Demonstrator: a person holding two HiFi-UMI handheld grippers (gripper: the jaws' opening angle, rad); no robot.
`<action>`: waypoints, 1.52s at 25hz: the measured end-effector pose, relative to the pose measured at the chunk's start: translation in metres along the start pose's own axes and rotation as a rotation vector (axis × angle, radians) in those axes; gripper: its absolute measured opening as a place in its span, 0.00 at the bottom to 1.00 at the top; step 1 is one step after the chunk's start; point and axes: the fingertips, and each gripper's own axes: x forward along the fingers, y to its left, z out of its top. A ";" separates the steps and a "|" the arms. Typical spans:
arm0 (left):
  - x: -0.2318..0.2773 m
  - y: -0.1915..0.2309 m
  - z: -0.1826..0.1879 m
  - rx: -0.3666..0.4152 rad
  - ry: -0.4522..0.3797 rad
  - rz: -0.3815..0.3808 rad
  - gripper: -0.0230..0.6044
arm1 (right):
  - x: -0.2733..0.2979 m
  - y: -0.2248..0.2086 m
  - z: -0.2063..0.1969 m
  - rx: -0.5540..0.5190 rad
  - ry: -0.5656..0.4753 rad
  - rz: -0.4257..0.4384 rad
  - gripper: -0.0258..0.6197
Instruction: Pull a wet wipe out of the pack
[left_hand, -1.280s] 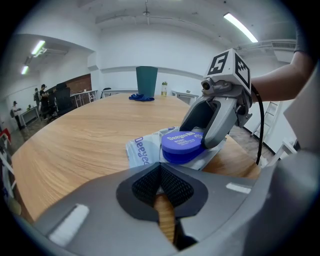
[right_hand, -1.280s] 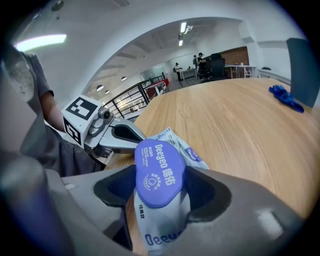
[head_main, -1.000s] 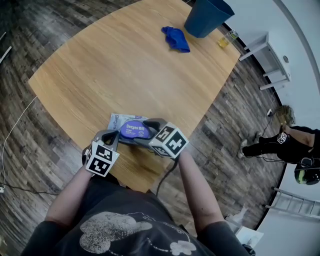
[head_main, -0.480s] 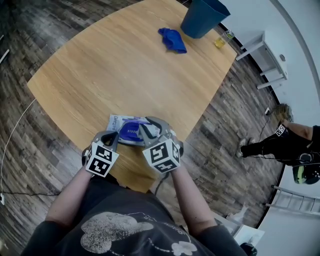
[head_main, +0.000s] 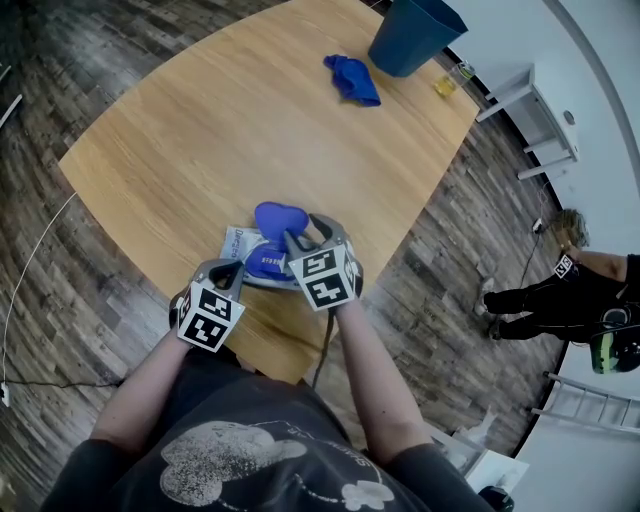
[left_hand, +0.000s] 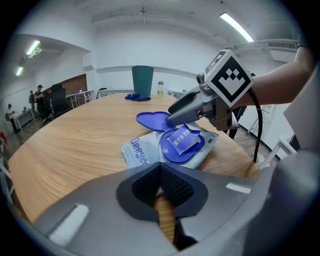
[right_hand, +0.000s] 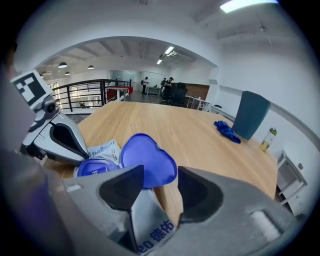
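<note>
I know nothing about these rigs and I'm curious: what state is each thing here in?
Wipe pack: lying flat on the table.
Lid: flipped open.
Left gripper: shut.
Right gripper: jaws opening, lid's edge in the gap, not gripped.
Blue cloth: crumpled.
Bin: upright.

Blue bin (head_main: 415, 30), blue cloth (head_main: 352, 78) and perhaps a small bottle (head_main: 449, 80) sit far across the table (head_main: 230, 120).

Table (head_main: 250, 130): being occupied at near edge and far end only.
Wipe pack (head_main: 236, 242): being kept flat on table, close to near edge.
Lid (head_main: 280, 219): being left open, behind pack's opening.
Cloth (head_main: 352, 78): lying on far part of table, well apart from pack.
Bin (head_main: 415, 33): standing just behind cloth.
Bottle (head_main: 450, 80): standing right of bin, at table edge.
</note>
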 end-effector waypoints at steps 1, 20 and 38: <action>0.000 0.000 0.000 0.000 0.001 0.000 0.07 | 0.000 0.000 -0.001 0.006 -0.003 -0.001 0.35; -0.018 -0.037 0.039 0.126 -0.186 -0.049 0.48 | -0.090 -0.022 -0.010 0.318 -0.260 -0.124 0.34; -0.001 -0.028 0.069 0.052 -0.189 0.167 0.08 | -0.141 -0.017 -0.055 0.397 -0.268 -0.163 0.22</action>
